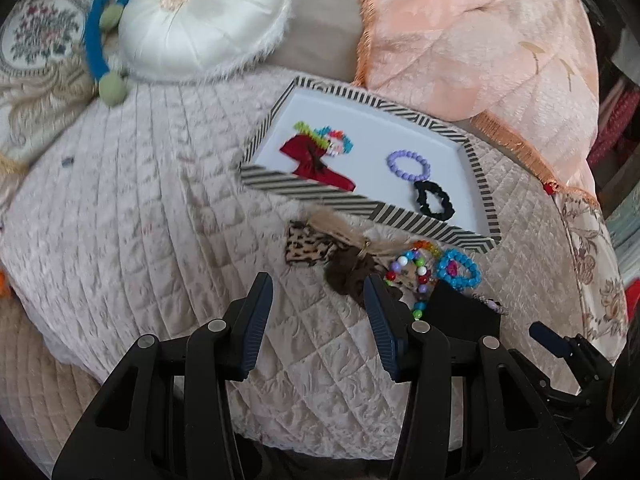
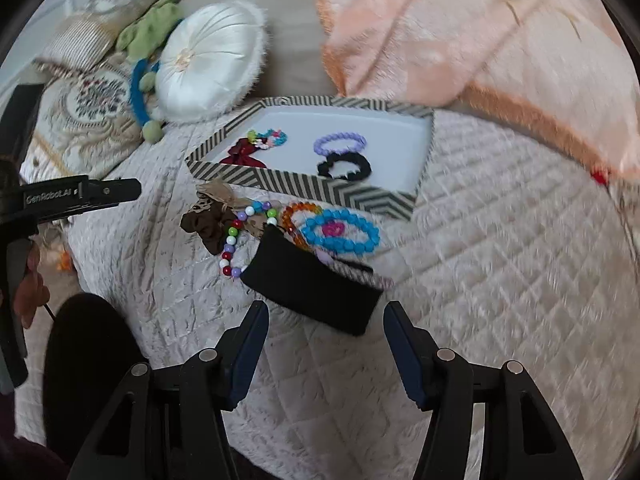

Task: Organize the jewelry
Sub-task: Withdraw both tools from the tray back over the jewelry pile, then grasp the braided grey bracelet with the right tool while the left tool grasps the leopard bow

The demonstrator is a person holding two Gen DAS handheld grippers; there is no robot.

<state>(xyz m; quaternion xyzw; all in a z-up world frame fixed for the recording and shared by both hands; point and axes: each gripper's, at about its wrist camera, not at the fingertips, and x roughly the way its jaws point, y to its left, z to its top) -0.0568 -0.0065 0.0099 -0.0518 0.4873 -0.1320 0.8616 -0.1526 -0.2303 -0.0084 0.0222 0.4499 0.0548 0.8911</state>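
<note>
A striped tray [image 1: 360, 208] on the quilted cover holds a red bow [image 1: 316, 164], a multicoloured bead bracelet [image 1: 340, 142], a purple bead bracelet [image 1: 408, 164] and a black scrunchie [image 1: 434, 198]. In front of the tray lies a pile: a leopard bow [image 1: 306, 246], a brown scrunchie [image 2: 208, 224], a multicoloured bead string [image 2: 236, 240], an orange bracelet [image 2: 296, 216], a blue bead bracelet [image 2: 340, 232] and a black fabric band [image 2: 312, 284]. My left gripper [image 1: 317, 278] hovers open just short of the brown scrunchie. My right gripper [image 2: 325, 308] hovers open over the black band's near edge, with nothing between its pads.
A white round cushion [image 1: 204, 16], a blue and green soft toy [image 1: 96, 40] and an embroidered pillow [image 1: 36, 36] lie behind the tray to the left. A peach fringed blanket [image 1: 480, 40] is bunched at the back right. The quilted cover [image 1: 140, 220] drops off at the near left.
</note>
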